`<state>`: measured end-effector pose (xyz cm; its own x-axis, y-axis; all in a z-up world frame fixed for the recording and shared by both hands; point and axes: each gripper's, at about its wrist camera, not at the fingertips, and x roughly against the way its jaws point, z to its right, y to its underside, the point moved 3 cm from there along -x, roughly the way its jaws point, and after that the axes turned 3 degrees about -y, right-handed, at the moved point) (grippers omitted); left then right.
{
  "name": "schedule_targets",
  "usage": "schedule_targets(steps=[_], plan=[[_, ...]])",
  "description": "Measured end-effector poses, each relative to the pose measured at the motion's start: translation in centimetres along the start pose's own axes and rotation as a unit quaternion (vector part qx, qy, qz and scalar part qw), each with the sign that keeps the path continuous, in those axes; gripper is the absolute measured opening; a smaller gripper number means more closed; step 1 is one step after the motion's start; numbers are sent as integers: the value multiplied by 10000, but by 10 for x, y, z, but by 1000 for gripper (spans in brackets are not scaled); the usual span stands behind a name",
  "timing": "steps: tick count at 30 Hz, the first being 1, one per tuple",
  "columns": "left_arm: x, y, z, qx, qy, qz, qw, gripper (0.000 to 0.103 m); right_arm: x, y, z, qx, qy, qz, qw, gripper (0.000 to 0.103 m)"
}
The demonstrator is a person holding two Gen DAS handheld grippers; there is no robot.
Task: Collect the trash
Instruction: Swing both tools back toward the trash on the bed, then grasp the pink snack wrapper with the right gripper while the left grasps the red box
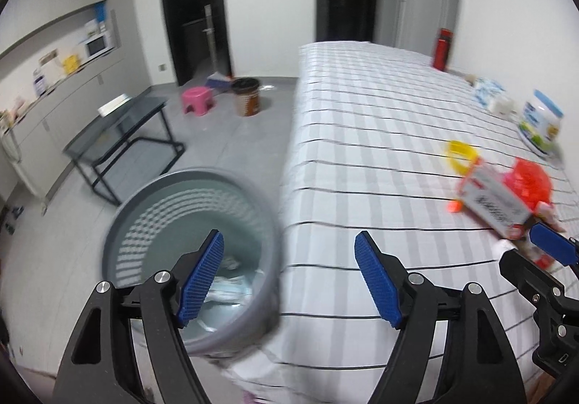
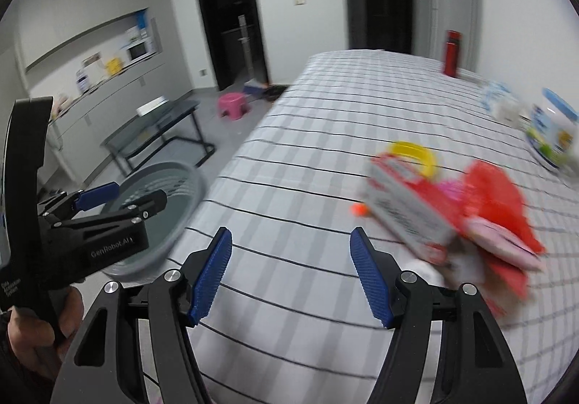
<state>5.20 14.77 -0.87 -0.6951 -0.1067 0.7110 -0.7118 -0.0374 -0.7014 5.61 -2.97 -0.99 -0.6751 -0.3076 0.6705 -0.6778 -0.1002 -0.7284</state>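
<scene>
Blurred litter and a half-hidden bin

In the right wrist view the red bag (image 2: 495, 201) and white carton (image 2: 409, 212) smear into each other, print unreadable; the left gripper (image 2: 119, 199) hides part of the grey bin (image 2: 188, 187), whose papers (image 1: 228, 290) lie indistinct behind a blue pad.

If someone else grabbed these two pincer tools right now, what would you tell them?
Left gripper: open, empty, beside the grey bin next to the table.
Right gripper: open, empty, over the striped tablecloth.
Done: some crumpled paper already lies in the bin.
Left: the pile on the table, namely a red and white box, red wrapper and yellow ring. It sits to the right gripper's right; blur hides finer detail.
</scene>
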Motion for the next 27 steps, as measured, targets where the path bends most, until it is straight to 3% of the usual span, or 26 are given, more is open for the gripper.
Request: schedule_targets(steps=[6, 12, 19, 27], plan=[[8, -3, 74, -353, 410, 52, 9985, 74, 39, 24, 73, -456, 589, 104, 9972, 66], [12, 0, 129, -533, 595, 11, 9968, 74, 58, 38, 142, -788, 954, 95, 9923, 66], [8, 4, 162, -585, 555, -124, 9967, 74, 55, 37, 179, -728, 836, -12, 9938, 66], [6, 1, 174, -522, 334, -137, 9980, 74, 30, 24, 182, -235, 355, -263, 9987, 66]])
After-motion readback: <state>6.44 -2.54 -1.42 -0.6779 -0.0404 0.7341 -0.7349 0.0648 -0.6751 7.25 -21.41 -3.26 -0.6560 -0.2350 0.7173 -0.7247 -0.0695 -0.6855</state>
